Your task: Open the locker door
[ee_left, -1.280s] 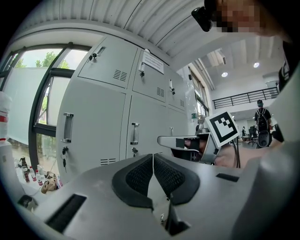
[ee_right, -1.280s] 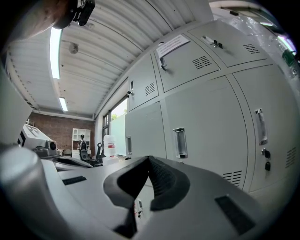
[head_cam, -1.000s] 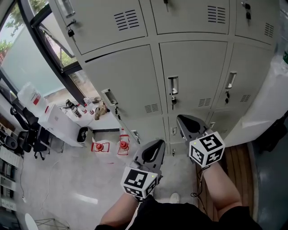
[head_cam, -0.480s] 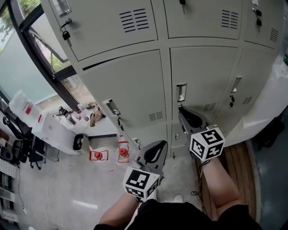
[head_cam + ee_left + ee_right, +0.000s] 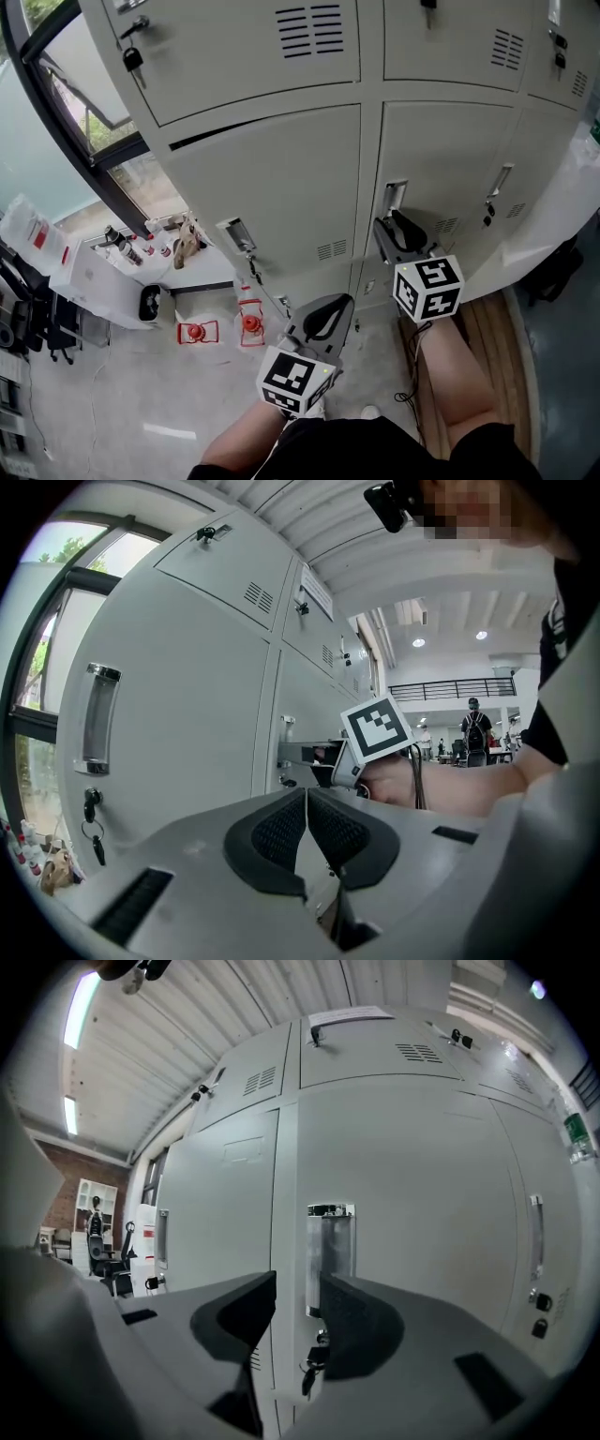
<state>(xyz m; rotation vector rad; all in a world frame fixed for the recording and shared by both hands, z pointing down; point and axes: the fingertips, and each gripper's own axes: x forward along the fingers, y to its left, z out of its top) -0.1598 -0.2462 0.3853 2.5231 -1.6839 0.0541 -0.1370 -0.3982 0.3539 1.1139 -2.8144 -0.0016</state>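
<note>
The grey locker door (image 5: 441, 169) in the middle column has an upright metal handle (image 5: 395, 197) with a key (image 5: 314, 1363) hanging below it. My right gripper (image 5: 389, 230) points at the door just under that handle. Its jaws have just been opening and stand open. In the right gripper view the handle (image 5: 330, 1251) shows through the gap of the right gripper (image 5: 298, 1290), ahead of the pads and not pressed by them. My left gripper (image 5: 336, 309) hangs lower and further back, shut on nothing; in the left gripper view the left gripper's (image 5: 307, 829) pads meet.
The neighbouring door on the left (image 5: 272, 187) carries its own handle (image 5: 98, 719) and keys (image 5: 91, 808), with a dark gap along its top edge. A window (image 5: 56, 112) lies further left. Small red items (image 5: 248, 323) and a white box (image 5: 89, 277) sit on the floor.
Both grippers have moved closer to the lockers. The right gripper's jaws went from shut to open and now sit just under the middle door's handle. The left stayed shut.
</note>
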